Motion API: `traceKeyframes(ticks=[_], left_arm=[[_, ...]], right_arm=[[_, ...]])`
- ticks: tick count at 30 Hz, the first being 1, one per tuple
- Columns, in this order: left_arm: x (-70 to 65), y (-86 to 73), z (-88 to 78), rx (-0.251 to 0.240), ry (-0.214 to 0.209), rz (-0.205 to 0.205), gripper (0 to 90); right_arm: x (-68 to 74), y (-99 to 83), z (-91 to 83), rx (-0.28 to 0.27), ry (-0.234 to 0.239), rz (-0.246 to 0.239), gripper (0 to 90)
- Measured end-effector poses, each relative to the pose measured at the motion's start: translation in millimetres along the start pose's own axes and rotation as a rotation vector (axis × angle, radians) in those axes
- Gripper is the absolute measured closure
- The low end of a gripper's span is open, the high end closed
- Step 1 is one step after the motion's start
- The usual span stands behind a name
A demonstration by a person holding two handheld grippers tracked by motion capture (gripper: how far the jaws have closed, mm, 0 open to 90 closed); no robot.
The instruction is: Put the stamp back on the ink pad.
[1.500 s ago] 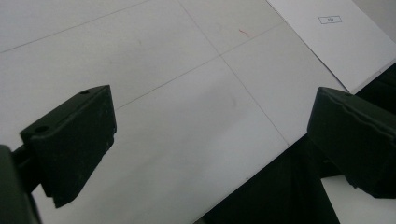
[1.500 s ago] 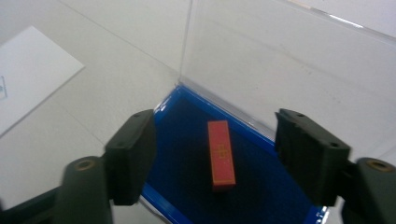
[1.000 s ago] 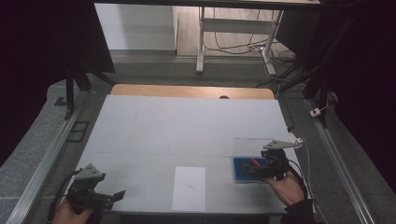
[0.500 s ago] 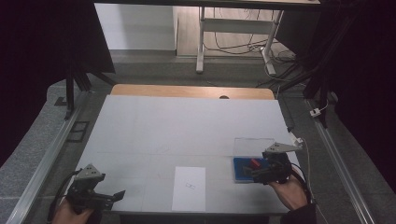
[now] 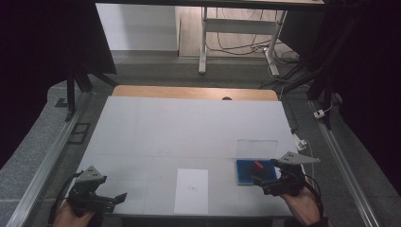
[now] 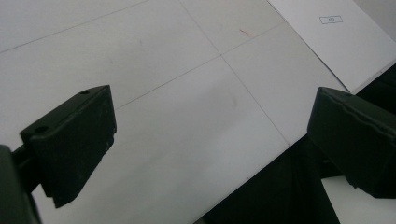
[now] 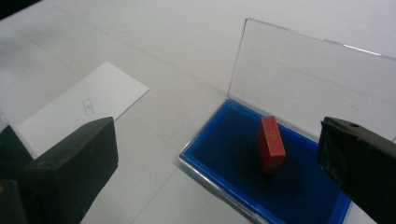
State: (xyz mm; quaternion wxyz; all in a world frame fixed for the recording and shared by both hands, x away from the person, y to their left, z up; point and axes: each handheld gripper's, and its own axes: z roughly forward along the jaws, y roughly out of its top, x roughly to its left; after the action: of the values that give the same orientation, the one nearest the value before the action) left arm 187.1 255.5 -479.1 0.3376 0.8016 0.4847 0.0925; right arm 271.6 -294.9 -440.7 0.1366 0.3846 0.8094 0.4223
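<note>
Covering the table [image 5: 189, 127] is a white surface with thin seams; a wooden strip runs along its far edge, grey floor and cables beyond. Left gripper [image 5: 101, 201] and right gripper [image 5: 267, 182] both stand released. A red block [image 7: 271, 142] stands in an open blue case [image 7: 224, 140], near a paper sheet [image 5: 191, 189].

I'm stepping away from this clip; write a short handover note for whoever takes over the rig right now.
Left tool: open, empty, at the table's near-left edge.
Right tool: open, empty, hovering at the blue ink pad case.
Case lid stands open; the red stamp stands on the pad.
Paper sheet lies near centre with one small printed mark.
Done: the lid is open. Probably left: grasp the stamp and stamp the paper.
</note>
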Motion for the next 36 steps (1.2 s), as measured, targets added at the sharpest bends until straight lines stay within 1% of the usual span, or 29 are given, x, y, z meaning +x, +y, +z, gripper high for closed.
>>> traceKeyframes(ticks=[4,7,11,15,19,27,30,32,36], left_arm=[[0.1,0.0,0.0,0.000,0.000,-0.001,1.9],[0.0,0.0,0.0,0.000,0.002,0.001,1.9],[0.2,0.0,-0.1,-0.001,0.001,-0.001,1.8],[0.2,0.0,-0.1,-0.001,0.001,-0.001,1.8],[0.2,-0.1,-0.1,0.000,0.001,-0.002,1.8],[0.5,-0.6,-0.4,-0.003,0.002,-0.003,1.8],[0.6,-0.7,-0.6,-0.005,0.002,-0.003,1.8],[0.3,-0.7,-0.3,-0.002,0.003,-0.002,1.8],[0.4,-0.1,-0.5,-0.007,0.000,-0.004,1.8]], right_arm=[[1.8,-4.2,-9.0,-0.025,0.000,0.016,0.0],[2.4,-8.4,-15.2,-0.033,-0.008,0.027,0.0],[2.4,-14.3,-23.5,-0.042,-0.026,0.036,0.0],[2.9,-20.9,-31.0,-0.048,-0.058,0.048,0.0],[3.0,-30.9,-37.3,-0.038,-0.086,0.075,0.0],[3.2,-47.8,-47.3,-0.014,-0.146,0.112,0.0],[4.2,-52.1,-48.9,0.007,-0.163,0.114,0.0],[4.9,-52.4,-49.9,0.001,-0.177,0.109,0.0],[6.1,-52.4,-48.1,0.016,-0.186,0.100,0.0]])
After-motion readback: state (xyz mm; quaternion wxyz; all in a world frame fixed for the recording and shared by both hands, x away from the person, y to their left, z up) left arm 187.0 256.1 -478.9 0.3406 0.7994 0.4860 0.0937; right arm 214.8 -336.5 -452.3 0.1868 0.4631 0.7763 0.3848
